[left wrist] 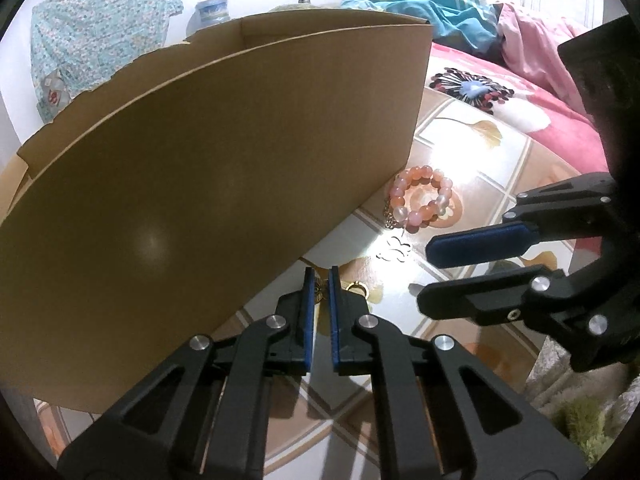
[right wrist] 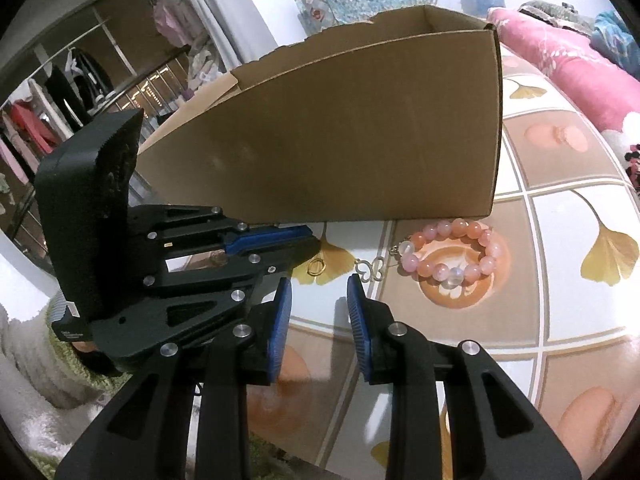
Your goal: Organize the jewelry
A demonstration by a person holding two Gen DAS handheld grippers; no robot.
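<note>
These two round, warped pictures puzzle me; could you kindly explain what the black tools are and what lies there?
Each picture comes from a fisheye camera mounted on a handheld black two-finger gripper with blue pads, looking along its jaws. The left wrist view shows the left gripper, jaws nearly closed around something small I cannot identify. The right wrist view shows the right gripper, open and empty. On the leaf-patterned tablecloth stand a brown cardboard box, a pink bead bracelet, a small gold ring and a pale clover-shaped charm.

cardboard box point(right wrist: 340, 136), bead bracelet point(right wrist: 452, 254) beside, gold ring point(right wrist: 316, 267)
</note>
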